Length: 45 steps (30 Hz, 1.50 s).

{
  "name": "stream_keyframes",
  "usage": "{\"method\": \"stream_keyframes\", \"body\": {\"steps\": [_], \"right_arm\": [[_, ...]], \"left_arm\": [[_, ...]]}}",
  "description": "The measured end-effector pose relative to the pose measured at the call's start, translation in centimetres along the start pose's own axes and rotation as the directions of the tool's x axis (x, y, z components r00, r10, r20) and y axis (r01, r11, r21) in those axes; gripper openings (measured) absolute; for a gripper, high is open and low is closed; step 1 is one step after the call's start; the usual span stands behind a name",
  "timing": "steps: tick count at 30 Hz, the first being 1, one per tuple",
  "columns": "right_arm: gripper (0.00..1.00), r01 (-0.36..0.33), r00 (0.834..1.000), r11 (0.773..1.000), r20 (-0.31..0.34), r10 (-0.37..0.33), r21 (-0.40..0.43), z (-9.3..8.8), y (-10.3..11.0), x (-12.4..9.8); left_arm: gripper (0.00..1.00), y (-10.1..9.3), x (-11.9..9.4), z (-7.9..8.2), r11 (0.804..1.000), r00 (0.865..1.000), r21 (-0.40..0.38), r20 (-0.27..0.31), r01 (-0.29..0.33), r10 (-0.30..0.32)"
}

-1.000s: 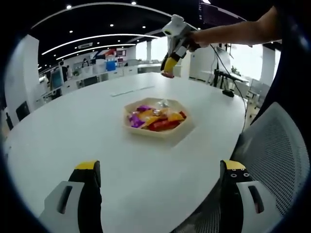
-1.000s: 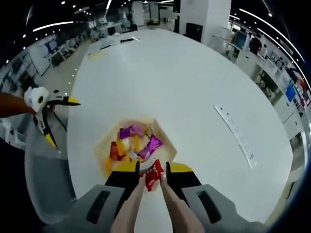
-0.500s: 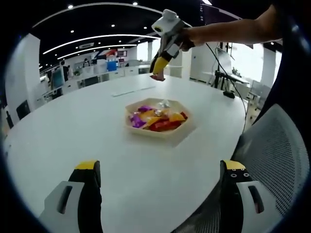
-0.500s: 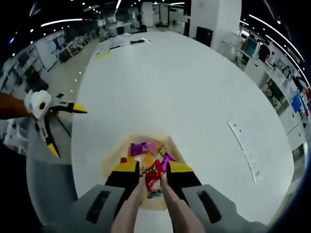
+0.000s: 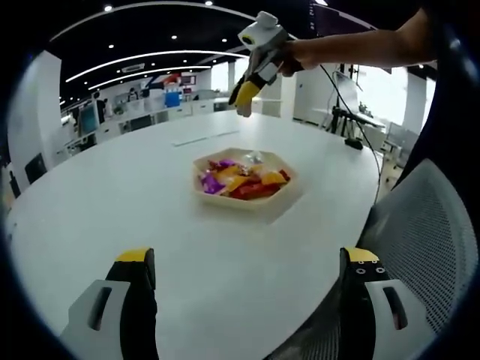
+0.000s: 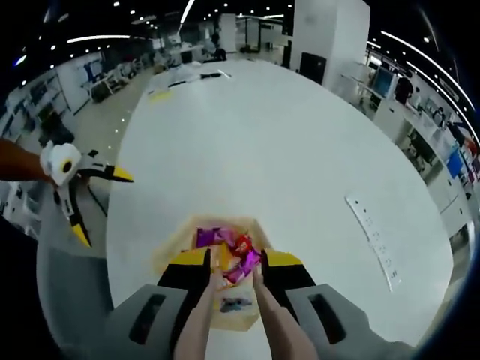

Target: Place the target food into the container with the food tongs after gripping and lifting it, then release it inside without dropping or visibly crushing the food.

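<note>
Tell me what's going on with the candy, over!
Right hand-held gripper above the tray, tongs parted, nothing clearly held. Candy piled in tray. Left hand-held gripper open, low over the table. Path clear.

Right gripper point(image 6: 233, 271) with yellow-tipped black jaws rises from frame bottom, clamping a pair of tan food tongs point(image 6: 229, 322). Tong tips are slightly apart above a shallow tan hexagonal tray point(image 6: 174, 244) at lower centre, no candy between them. Tray holds wrapped candies: a red one point(image 6: 243, 243), purple ones point(image 6: 211, 237), a dark wrapper point(image 6: 235, 304) near the bottom. Tray sits on a large white oval table point(image 6: 285, 157). Left gripper point(image 6: 98, 196), white body with yellow tips spread wide, at left edge. A white perforated strip point(image 6: 372, 235) lies at right on the table.
</note>
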State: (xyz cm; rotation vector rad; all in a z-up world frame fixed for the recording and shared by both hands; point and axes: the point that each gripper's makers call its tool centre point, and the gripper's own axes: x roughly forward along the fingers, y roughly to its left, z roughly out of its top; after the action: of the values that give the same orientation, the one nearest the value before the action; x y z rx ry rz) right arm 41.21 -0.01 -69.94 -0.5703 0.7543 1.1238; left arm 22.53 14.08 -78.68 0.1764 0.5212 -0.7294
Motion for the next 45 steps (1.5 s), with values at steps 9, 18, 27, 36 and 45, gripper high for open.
{"method": "stream_keyframes", "body": {"steps": [9, 18, 27, 36, 45], "right_arm": [[0.26, 0.015, 1.0, 1.0, 0.023, -0.015, -0.008, -0.7, -0.5, -1.1], [0.27, 0.034, 0.997, 0.999, 0.067, -0.033, -0.011, -2.0, -1.2, -3.3], [0.26, 0.028, 0.98, 0.996, 0.201, -0.011, -0.079, -2.3, -0.2, -5.2], [0.26, -0.003, 0.937, 0.996, 0.348, 0.035, -0.091, -2.1, 2.7, -5.8], [0.27, -0.007, 0.906, 0.999, 0.423, 0.027, -0.048, -3.3, 4.3, -6.0]], "left_arm": [[0.99, 0.0, 0.1, -0.1, 1.0, 1.0, 0.001, -0.004, 0.002, -0.002], [1.0, 0.1, 0.1, 0.1, 1.0, 1.0, 0.028, 0.007, -0.009, 0.008], [1.0, 0.1, 0.3, -0.5, 1.0, 1.0, 0.009, -0.016, 0.0, 0.0], [1.0, -0.1, 0.3, -0.7, 1.0, 0.999, 0.012, -0.031, 0.007, -0.006], [1.0, -0.6, 0.4, -0.4, 0.999, 0.999, -0.004, -0.026, 0.037, -0.037]]}}
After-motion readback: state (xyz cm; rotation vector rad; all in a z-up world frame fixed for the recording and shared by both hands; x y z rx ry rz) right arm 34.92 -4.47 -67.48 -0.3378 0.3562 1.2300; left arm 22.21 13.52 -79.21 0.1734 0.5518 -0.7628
